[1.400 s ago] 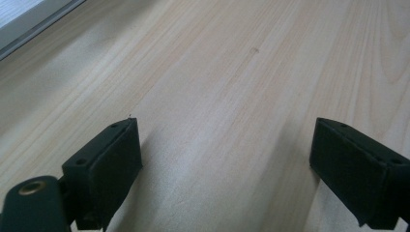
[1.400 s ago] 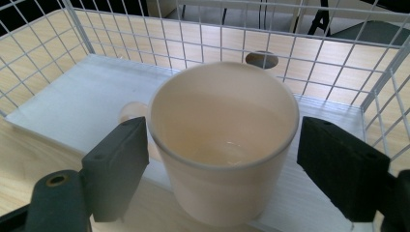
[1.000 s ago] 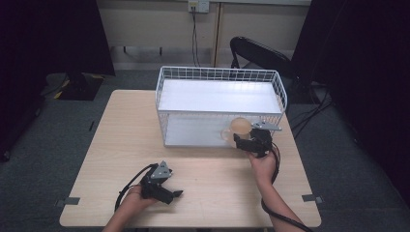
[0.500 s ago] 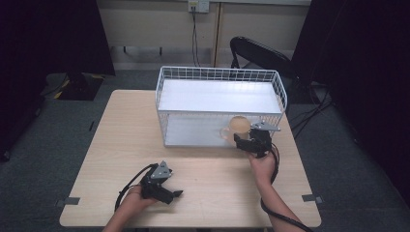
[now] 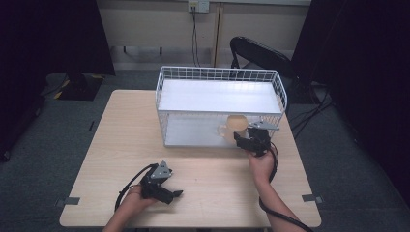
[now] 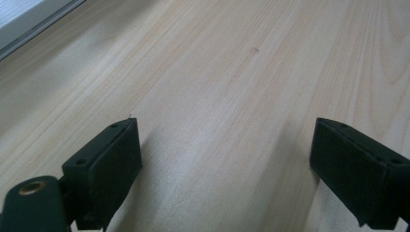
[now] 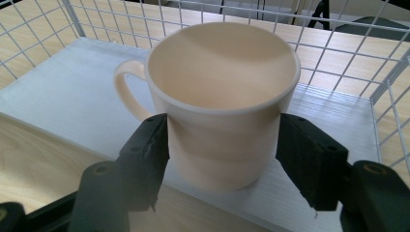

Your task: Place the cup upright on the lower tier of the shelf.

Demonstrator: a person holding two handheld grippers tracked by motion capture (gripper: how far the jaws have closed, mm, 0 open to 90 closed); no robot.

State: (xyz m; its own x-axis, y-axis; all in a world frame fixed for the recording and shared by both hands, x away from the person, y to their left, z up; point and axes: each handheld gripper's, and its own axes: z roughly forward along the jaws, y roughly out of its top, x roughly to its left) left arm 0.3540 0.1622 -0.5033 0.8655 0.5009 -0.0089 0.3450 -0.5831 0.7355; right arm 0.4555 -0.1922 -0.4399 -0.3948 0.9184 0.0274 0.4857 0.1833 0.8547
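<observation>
Mug upright – on basket lower shelf

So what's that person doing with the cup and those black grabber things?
A person sits at a wooden table with a gripper in each hand. The right gripper has its jaws around a cream mug standing upright on the lower shelf of a white wire rack. Those jaws have just been closing on the mug's sides and look to be touching them now. The left gripper rests near the table's front edge, open, with nothing between its jaws.
</observation>
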